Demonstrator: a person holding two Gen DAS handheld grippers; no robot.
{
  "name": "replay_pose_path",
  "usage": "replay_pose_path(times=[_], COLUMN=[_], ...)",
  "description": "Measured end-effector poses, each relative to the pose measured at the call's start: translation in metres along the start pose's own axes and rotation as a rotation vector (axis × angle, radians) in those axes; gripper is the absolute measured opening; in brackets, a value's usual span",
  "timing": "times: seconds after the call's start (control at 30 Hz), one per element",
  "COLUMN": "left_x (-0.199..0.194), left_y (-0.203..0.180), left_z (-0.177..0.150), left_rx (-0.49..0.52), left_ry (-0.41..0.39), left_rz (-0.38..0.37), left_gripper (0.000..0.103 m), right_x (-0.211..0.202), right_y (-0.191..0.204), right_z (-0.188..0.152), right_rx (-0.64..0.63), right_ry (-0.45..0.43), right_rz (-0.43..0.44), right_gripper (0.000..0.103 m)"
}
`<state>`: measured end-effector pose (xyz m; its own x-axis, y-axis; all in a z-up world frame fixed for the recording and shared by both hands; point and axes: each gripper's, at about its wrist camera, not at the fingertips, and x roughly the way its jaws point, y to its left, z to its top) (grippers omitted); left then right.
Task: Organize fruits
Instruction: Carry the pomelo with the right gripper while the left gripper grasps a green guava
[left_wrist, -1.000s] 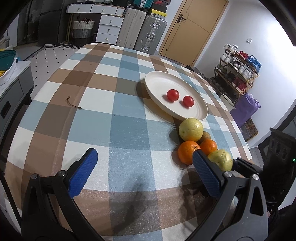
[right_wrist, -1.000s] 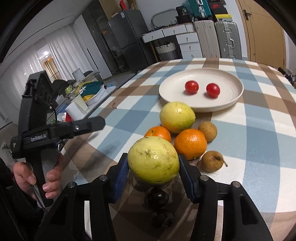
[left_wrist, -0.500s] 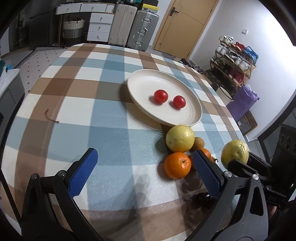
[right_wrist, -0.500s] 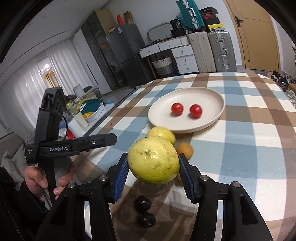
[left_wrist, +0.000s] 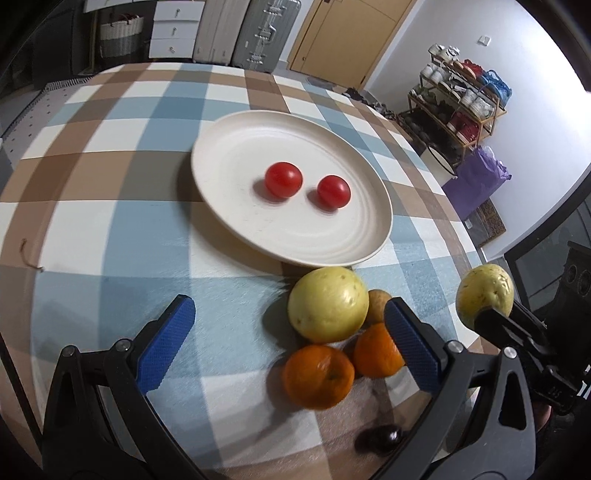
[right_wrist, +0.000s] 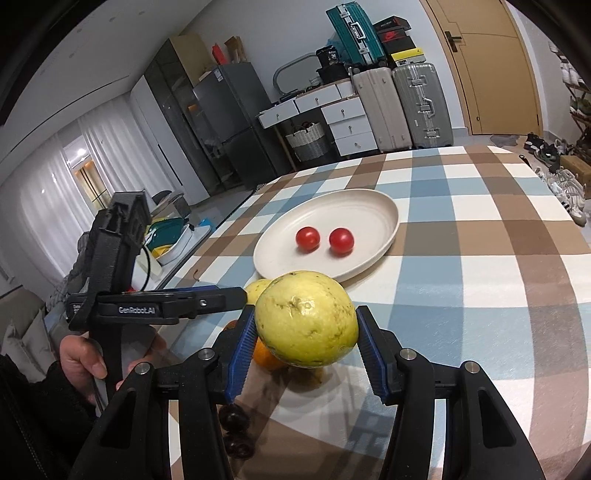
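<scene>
My right gripper (right_wrist: 306, 354) is shut on a yellow-green guava (right_wrist: 306, 319) and holds it above the table, near the front edge; the held guava also shows in the left wrist view (left_wrist: 484, 293). My left gripper (left_wrist: 288, 343) is open and empty, low over the table. A cream plate (left_wrist: 229, 155) holds two red tomatoes (left_wrist: 283, 180) (left_wrist: 333, 191). In front of the plate lie a second guava (left_wrist: 328, 304), two oranges (left_wrist: 318, 376) (left_wrist: 376, 350) and a small brown fruit (left_wrist: 378, 305).
Two dark small fruits (right_wrist: 234, 430) lie near the table's front edge. The checked tablecloth (left_wrist: 110, 229) covers a round table. Suitcases, drawers and a door stand behind; a shoe rack (left_wrist: 458, 103) is at the right.
My right gripper has lifted the guava higher off the table. My left gripper has moved forward toward the plate and fruit pile.
</scene>
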<state>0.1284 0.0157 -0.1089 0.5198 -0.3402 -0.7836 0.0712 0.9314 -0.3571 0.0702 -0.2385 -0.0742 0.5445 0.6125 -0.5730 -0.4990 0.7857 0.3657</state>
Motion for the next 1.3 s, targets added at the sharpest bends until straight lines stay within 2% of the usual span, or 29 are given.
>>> replay_pose_path(times=[0.3, 0.4, 0.47, 0.53, 0.63, 0.83, 1.3], left_x=[0.024, 0.03, 0.032, 0.033, 0.035, 0.036, 0.009], left_y=[-0.008, -0.008, -0.008, -0.008, -0.008, -0.006, -0.005], left_z=[0.012, 0.014, 0.015, 0.017, 0.015, 0.015, 0.022], left_rx=[0.012, 0.011, 0.004, 0.001, -0.011, -0.033, -0.03], left_ry=[0.05, 0.063, 0.073, 0.077, 0.102, 0.119, 0.086], left_rz=[-0.018, -0.04, -0.052, -0.044, -0.101, -0.15, -0.171], left_gripper=[0.102, 0.096, 0.084, 0.078, 0.048, 0.047, 0.047], right_x=[-0.002, -0.001, -0.001, -0.001, -0.001, -0.001, 0.006], right_y=[-0.013, -0.017, -0.017, -0.018, -0.018, -0.016, -0.005], right_z=[0.005, 0.006, 0.006, 0.005, 0.005, 0.007, 0.025], right_rx=[0.022, 0.029, 0.03, 0.031, 0.026, 0.023, -0.003], right_ry=[-0.016, -0.014, -0.014, -0.014, -0.014, -0.015, -0.023], right_rz=[-0.002, -0.003, -0.003, 0.0, -0.002, 0.005, 0.021], right_gripper=[0.053, 0.053, 0.053, 0.053, 0.053, 0.053, 0.054])
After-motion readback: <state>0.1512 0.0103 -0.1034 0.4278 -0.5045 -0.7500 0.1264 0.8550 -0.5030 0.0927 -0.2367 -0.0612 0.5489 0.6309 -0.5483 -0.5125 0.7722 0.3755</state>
